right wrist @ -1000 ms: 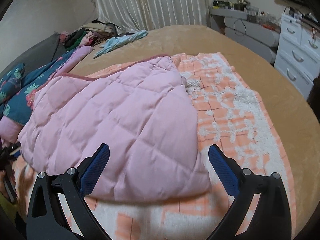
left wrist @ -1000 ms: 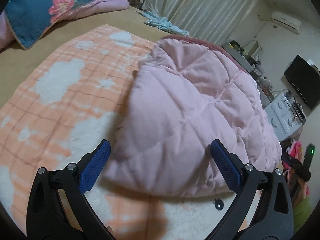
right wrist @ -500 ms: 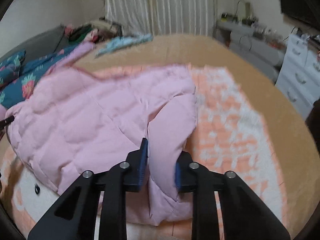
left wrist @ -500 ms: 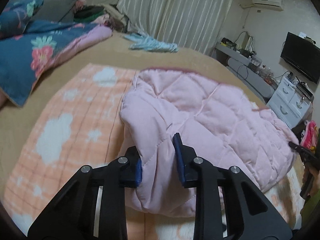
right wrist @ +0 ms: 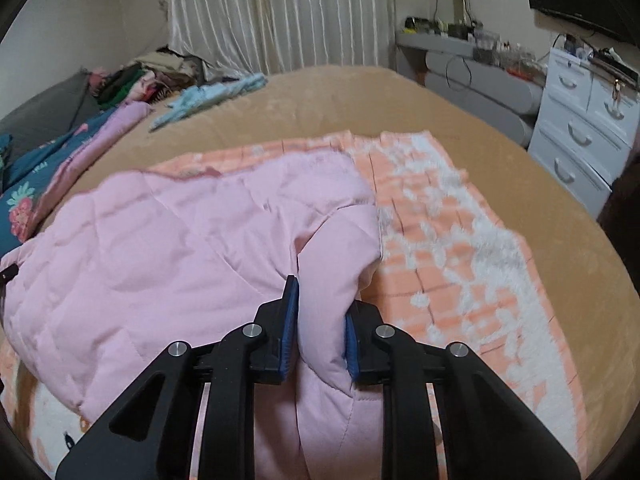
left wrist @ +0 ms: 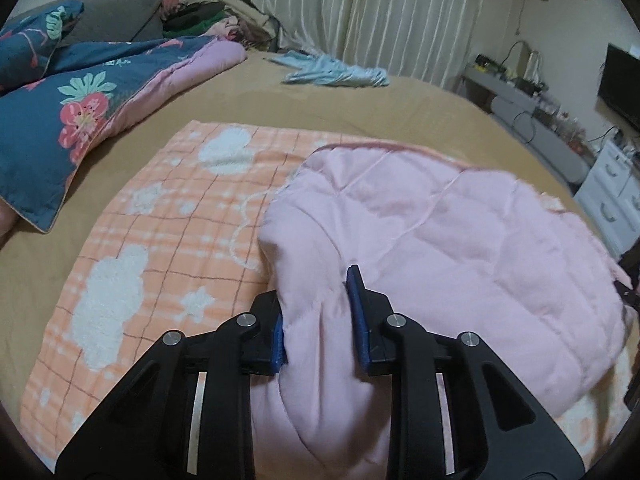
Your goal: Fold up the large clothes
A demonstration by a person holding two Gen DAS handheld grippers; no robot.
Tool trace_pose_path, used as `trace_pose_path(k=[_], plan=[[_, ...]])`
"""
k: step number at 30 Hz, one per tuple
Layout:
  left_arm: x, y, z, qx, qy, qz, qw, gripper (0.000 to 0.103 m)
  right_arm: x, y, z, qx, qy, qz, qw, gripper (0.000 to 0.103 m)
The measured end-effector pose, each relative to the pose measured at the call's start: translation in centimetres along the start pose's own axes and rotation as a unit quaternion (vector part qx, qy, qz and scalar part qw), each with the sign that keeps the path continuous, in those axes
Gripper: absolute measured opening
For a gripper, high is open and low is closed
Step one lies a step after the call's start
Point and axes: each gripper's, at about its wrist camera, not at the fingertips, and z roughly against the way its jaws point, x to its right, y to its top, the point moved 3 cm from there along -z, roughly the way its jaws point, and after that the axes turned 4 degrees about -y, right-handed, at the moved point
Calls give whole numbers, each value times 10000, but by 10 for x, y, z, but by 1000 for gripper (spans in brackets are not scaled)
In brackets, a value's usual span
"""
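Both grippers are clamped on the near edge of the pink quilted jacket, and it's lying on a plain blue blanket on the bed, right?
Not quite. Both the left gripper and the right gripper are clamped on the near edge of the pink quilted jacket, but it lies on an orange checked blanket with fluffy white shapes, not a plain blue one. The left wrist view shows this best.

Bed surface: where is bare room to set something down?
Bare tan sheet lies between the orange blanket and the light blue cloth, and along the side towards the white drawers. The floral quilt and clothes pile crowd the far corner.
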Motion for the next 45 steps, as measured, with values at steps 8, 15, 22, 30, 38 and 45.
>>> trace_pose_path(k=[8,15,22,30,38,45], plan=[[-3,-8,-21,-170,51,65,9998,18,-2,-12,-30,-372,-127,-50,9992,23],[0,-10,-16,-193,80,17,9998,18,4,-17,-31,-552,-130,-356,9978,30],[0,-8,7,-165,40,23,9999,32,14,-24,7,-293,49,-640,9975,84],[12,-7,51,76,-116,-63,9999,64,16,-32,76,285,644,-957,9929,97],[27,-6,95,304,-251,-169,9991,86,4,-31,135,648,836,-784,9913,99],[43,-12,134,460,-390,-220,9979,94,-4,-32,176,869,915,-689,9896,99]])
